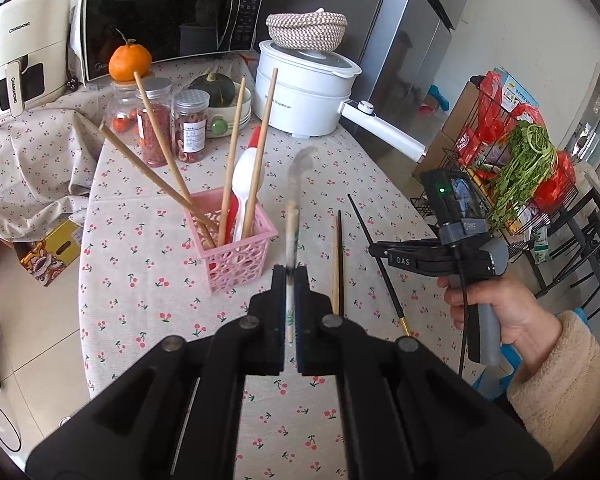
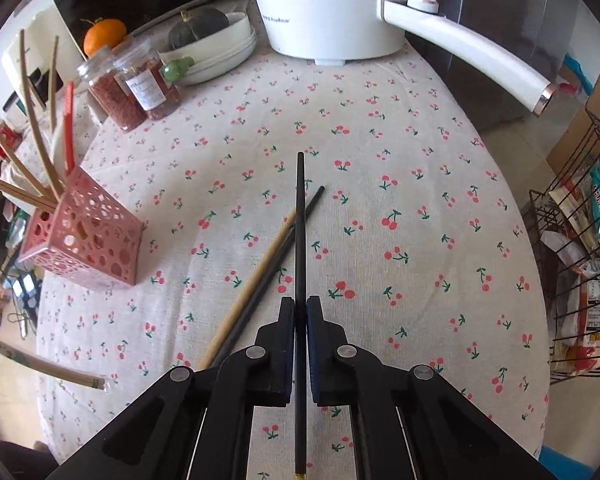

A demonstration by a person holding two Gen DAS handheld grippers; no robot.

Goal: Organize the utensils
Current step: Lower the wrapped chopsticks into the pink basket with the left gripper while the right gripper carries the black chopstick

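left gripper (image 1: 291, 270): clamped on pale chopstick (image 1: 291, 236) | right gripper (image 2: 300, 304): clamped on black chopstick (image 2: 300, 220) | pink basket (image 1: 236, 256): far left, holding chopsticks

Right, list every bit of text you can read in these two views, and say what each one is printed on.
"CHANGHONG": front of the air fryer, and again on its handle.
"DAS": side of the right gripper.
"Royalstar": white cooking pot, partly legible.
"Midea": lower corner of the microwave, faint, not certain.
Too small or blurred: microwave panel buttons, jar labels, poster by the wire rack, snack bags.
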